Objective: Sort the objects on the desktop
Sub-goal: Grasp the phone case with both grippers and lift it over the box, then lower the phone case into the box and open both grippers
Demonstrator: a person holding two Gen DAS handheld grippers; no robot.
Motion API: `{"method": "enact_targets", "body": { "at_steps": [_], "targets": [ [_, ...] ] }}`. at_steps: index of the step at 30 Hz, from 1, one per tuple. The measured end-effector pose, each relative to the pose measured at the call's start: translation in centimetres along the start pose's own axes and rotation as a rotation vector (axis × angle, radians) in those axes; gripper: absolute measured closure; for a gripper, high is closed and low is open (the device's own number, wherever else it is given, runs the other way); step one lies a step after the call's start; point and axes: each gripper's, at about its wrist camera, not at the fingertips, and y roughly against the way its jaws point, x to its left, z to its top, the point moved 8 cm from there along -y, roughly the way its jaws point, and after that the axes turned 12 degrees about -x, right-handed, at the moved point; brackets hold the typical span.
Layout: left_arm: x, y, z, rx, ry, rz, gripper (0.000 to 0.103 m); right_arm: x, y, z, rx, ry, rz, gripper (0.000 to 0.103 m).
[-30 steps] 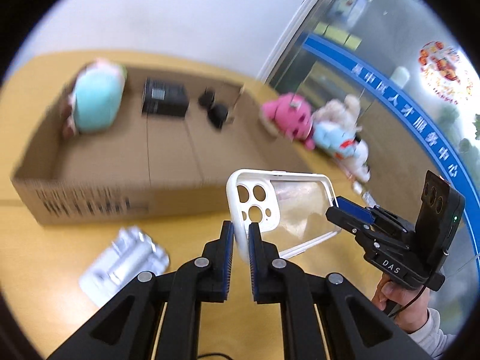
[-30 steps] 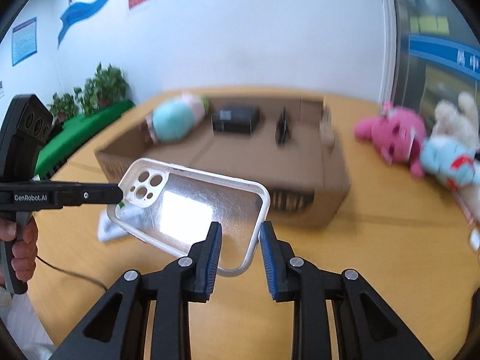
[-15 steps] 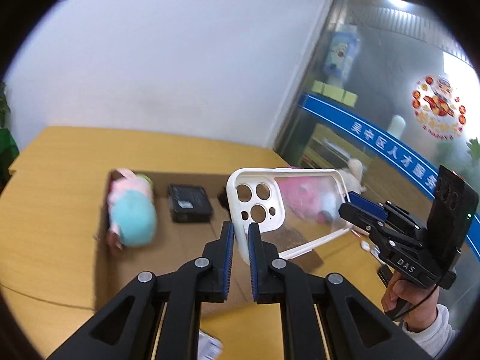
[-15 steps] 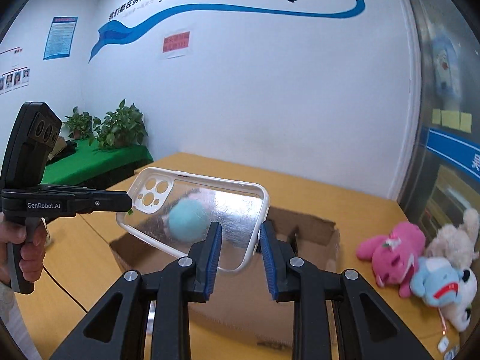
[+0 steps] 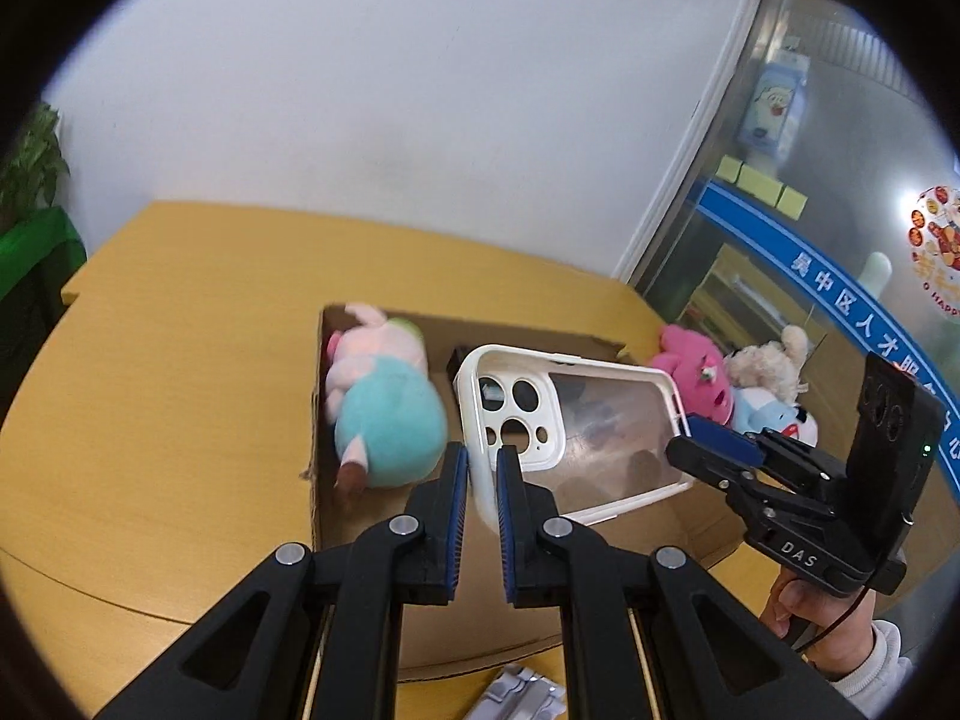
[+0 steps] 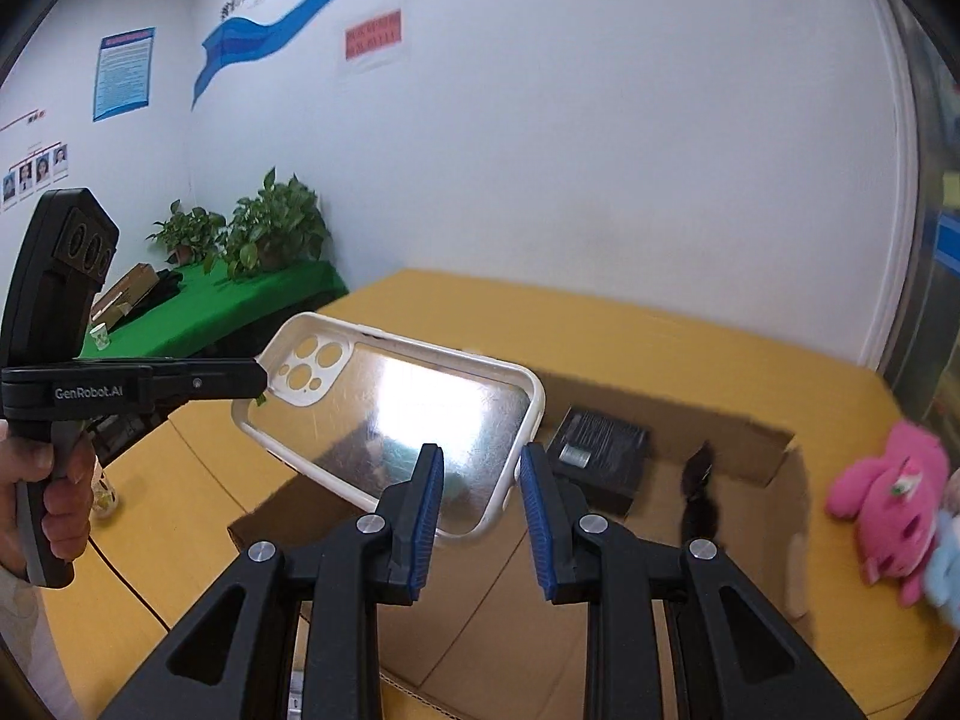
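A phone case with a white rim, a clear, scuffed back and a white camera panel pierced by round holes hangs in the air above the open cardboard box on the yellow worktop. The left gripper has its jaws clamped on the rim at the camera end; the right gripper has its jaws clamped on the opposite end. A teal-and-pink plush lies in the box's left part.
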Motion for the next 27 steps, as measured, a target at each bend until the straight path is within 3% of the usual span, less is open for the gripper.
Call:
{"method": "enact_targets", "body": {
  "at_steps": [6, 13, 27],
  "targets": [
    [2.1, -4.0, -4.0, 0.16, -0.005, 0.088, 0.095, -1.4, -4.2, -5.7, 0.131, -0.131, 0.044, 0.077],
    [3.7, -5.7, -7.6, 0.3, -0.062, 0.174, 0.094, -2.4, -8.0, -10.5, 0.269, -0.228, 0.068, 0.076],
    [5.2, -7.6, -11.6, 0.576, -0.238, 0.337, 0.094, -2.1, -10.5, -14.0, 0.512, -0.307, 0.084, 0.074]
  ]
}}
